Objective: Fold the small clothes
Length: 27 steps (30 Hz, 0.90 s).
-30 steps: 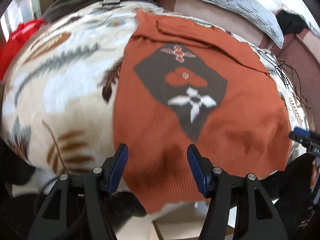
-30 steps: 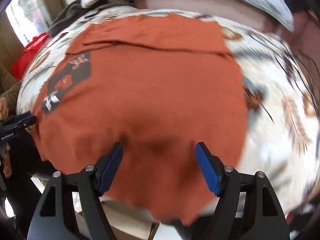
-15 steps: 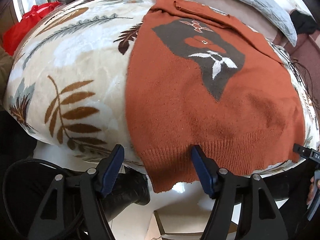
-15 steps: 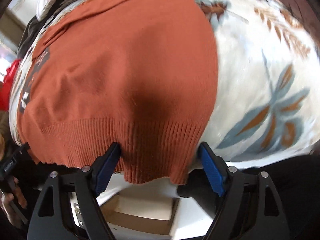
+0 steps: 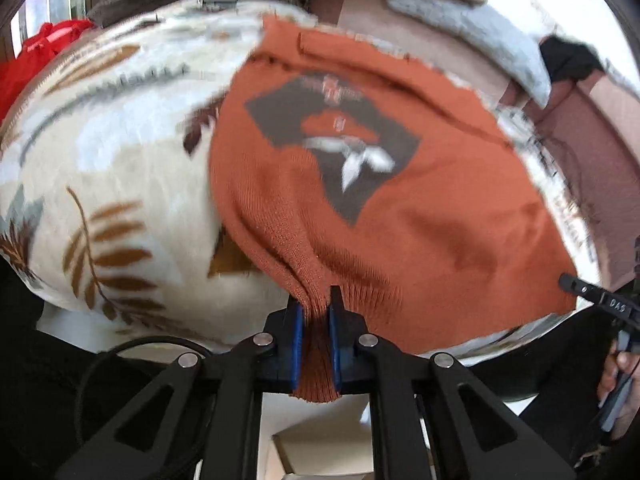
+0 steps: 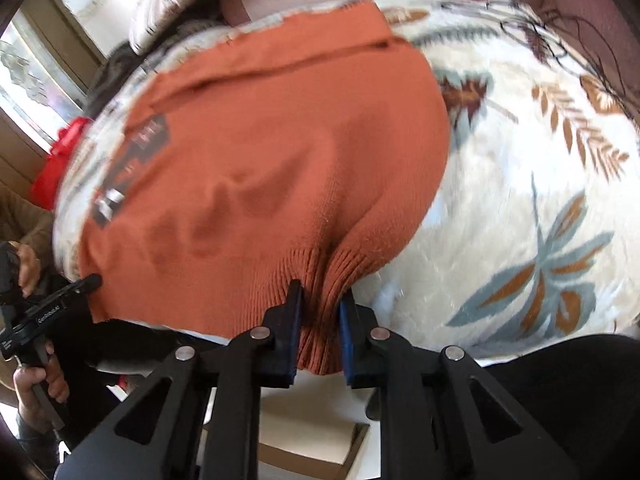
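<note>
Currently you are clamping the orange sweater's [image 5: 420,216] ribbed hem in both the left gripper [image 5: 316,312] and the right gripper [image 6: 319,304], its body stretching straight ahead of both.

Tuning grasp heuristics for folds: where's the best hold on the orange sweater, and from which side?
The ribbed hem of the orange sweater, approached from the near edge of the leaf-print blanket, where it overhangs freely. Left gripper and right gripper already pinch it there, one near each corner.
</note>
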Available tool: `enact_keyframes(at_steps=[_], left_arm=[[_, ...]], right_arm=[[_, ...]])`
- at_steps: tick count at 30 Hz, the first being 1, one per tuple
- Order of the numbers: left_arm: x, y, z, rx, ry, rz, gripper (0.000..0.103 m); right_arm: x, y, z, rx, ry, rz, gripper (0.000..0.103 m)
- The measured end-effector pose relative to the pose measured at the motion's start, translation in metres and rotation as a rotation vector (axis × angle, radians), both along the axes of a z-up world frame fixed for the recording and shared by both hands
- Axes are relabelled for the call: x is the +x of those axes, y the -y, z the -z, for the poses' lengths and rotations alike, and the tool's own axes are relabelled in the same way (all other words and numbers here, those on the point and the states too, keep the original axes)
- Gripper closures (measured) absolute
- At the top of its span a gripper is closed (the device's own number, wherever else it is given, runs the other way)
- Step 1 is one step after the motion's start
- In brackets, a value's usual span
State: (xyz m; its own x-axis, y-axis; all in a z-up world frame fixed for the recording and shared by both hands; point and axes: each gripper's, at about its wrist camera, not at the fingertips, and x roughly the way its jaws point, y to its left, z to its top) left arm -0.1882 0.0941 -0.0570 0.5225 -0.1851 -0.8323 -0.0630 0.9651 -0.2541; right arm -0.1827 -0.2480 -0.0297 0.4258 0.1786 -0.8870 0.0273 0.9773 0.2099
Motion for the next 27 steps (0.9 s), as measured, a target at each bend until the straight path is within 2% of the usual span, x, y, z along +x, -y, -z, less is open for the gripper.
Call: enact_keyframes(at_steps=[6,11,20,27], left_arm=[[0.015,-0.006,-0.054,-0.047,0.098,0.015,0.094],[0.042,-0.006,-0.080,-0.050,0.142,0.025,0.094],[0.115,-0.006,-0.094,-0.026,0.164,0.017,0.094],[0.185,-0.007,-0.105,-0.003,0.178,-0.004,0.094]], right_arm=[[0.007,0.005,-0.038,0.028,0.101,-0.008,0.085],[0.029,0.008,-0.057,0.056,0.164,-0.003,0.085],[0.086,0.018,-0.077,0.077,0.237,0.002,0.086],[0.150,0.028,-0.081,0.108,0.258,0.022,0.088]])
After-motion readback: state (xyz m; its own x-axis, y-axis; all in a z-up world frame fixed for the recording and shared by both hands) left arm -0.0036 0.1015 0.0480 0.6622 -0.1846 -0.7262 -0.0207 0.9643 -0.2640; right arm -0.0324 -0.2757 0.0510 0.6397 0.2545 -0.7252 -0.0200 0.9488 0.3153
